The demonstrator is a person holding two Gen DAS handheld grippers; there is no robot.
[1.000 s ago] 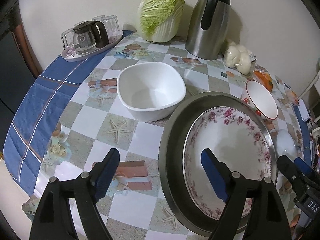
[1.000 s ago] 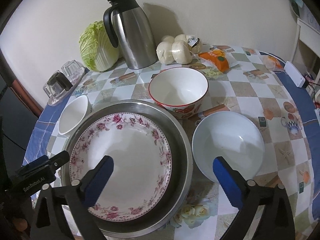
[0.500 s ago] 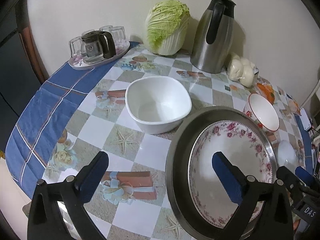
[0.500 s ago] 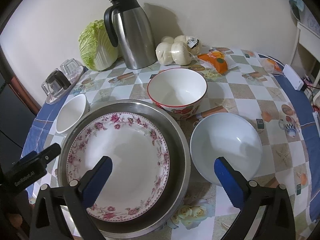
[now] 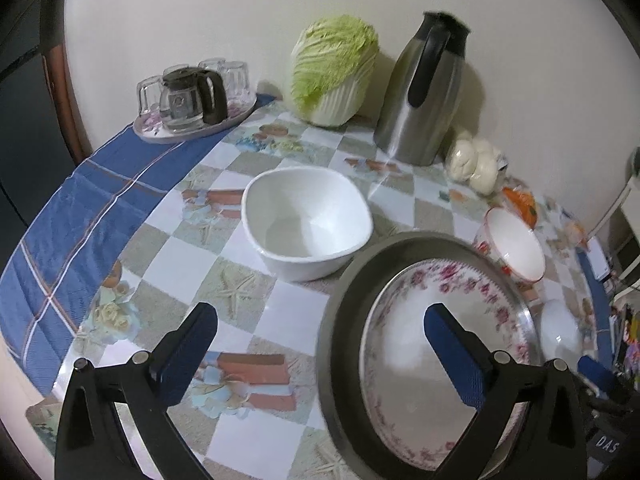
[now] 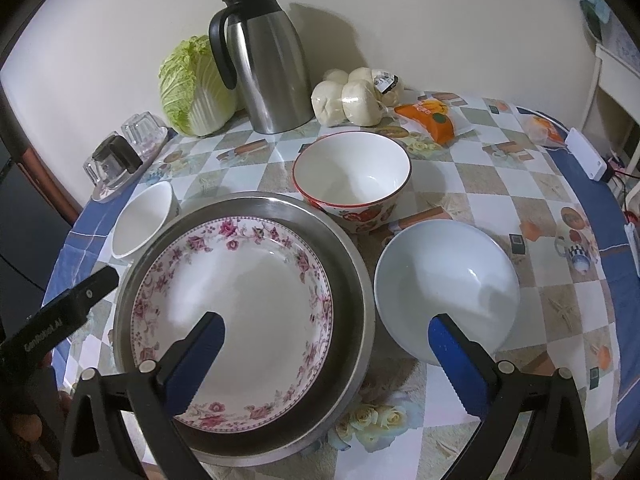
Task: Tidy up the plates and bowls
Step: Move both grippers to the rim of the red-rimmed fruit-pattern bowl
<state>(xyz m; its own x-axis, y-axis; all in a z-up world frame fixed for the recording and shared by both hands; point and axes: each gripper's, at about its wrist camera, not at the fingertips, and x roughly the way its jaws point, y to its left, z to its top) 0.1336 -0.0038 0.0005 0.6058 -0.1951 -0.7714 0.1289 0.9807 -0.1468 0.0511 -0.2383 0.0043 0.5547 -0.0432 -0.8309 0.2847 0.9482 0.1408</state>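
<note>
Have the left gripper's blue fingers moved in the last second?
Yes. The left gripper has spread: its outer finger now sits farther from the steel basin, nothing between them.

Left claw and right claw, black angular frames, blue ribbed pads, silver screws, white lettering

A floral-rimmed plate lies flat inside a wide steel pan, upright and empty. Left of the pan sits a white squarish bowl; behind the pan's far edge a red-rimmed patterned bowl; just right of the pan a plain pale bowl. All bowls stand upright, empty.
</note>
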